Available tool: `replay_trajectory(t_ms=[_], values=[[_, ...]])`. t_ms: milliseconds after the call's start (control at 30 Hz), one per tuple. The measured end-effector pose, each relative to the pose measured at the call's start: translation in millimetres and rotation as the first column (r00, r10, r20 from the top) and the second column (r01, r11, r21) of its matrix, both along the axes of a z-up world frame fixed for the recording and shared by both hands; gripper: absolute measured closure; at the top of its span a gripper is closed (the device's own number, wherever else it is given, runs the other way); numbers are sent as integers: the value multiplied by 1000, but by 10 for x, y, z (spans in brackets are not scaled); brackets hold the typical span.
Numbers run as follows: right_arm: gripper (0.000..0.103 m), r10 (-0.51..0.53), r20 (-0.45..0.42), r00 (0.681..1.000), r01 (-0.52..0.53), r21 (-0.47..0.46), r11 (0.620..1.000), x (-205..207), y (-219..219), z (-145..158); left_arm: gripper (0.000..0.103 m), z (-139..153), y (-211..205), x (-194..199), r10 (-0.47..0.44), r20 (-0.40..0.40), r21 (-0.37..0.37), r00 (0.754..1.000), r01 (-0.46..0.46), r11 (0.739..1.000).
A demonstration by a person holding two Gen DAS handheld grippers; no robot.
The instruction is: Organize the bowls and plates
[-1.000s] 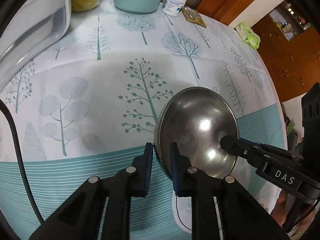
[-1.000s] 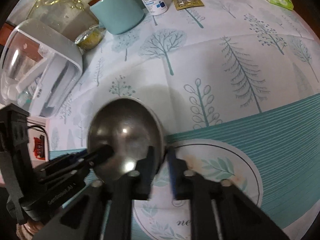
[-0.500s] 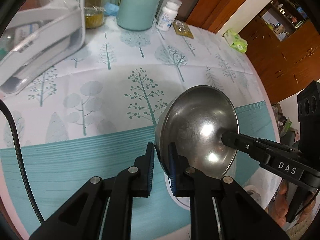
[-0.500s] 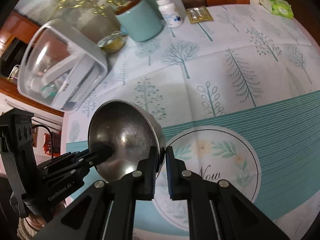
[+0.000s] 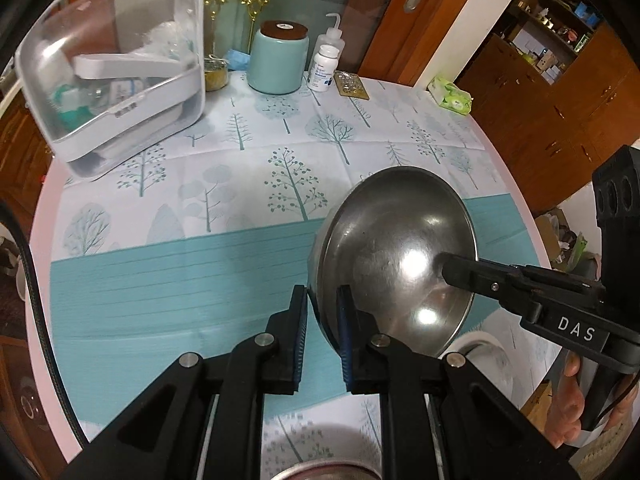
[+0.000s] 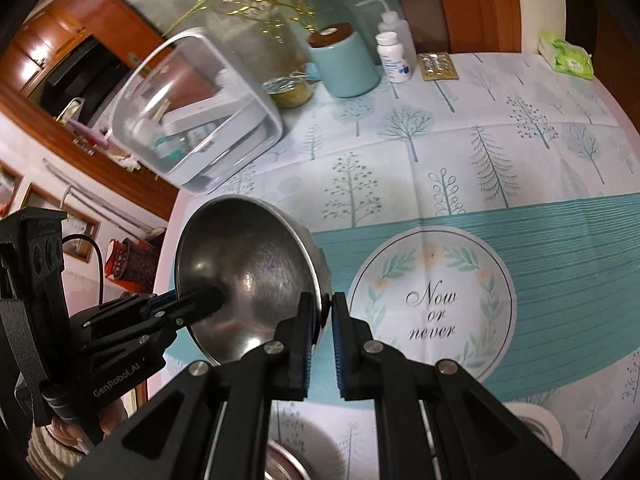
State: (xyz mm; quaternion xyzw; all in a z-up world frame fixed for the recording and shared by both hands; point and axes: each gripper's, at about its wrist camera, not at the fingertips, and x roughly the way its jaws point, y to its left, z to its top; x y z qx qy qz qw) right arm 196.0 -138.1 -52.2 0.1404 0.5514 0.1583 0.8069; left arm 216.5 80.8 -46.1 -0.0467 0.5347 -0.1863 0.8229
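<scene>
Table [image 5: 168, 264] under a tree-print cloth, steel bowl [image 5: 396, 256] held clear above it.
My left tool [image 5: 322, 332] and right tool [image 6: 326, 332] each clamped opposite sides of the bowl's rim, tilting it.

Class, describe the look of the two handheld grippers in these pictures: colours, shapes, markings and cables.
Both are black plastic with silver pivot pins and ridged blue pads. The left gripper trails a black cable and reads "GenRobot.AI" in the right wrist view. The right gripper reads "DAS" in the left wrist view.
</scene>
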Motion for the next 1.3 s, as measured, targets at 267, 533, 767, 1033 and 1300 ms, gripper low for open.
replay_trajectory(t_ms=[267, 533, 767, 1033, 1300], values=[[93, 76, 18, 997, -77, 6, 997, -431, 130, 142, 91, 193, 167, -517, 43, 19, -9, 999, -43, 999], [92, 154, 8, 988, -154, 10, 988, -870, 221, 145, 91, 181, 291, -1006, 70, -1, -35, 998, -70, 997], [91, 199, -19, 980, -199, 28, 980, -1210, 246, 54, 91, -30, 357, -1440, 75, -61, -52, 995, -78, 996], [91, 258, -86, 962, -257, 20, 966, -1502, 373, -233, 90, -347, 411, -1830, 88, -120, -18, 989, -91, 996], [91, 289, -149, 946, -291, 10, 957, -1694, 482, -530, 89, -708, 421, -2172, 111, -203, 10, 973, -112, 994]])
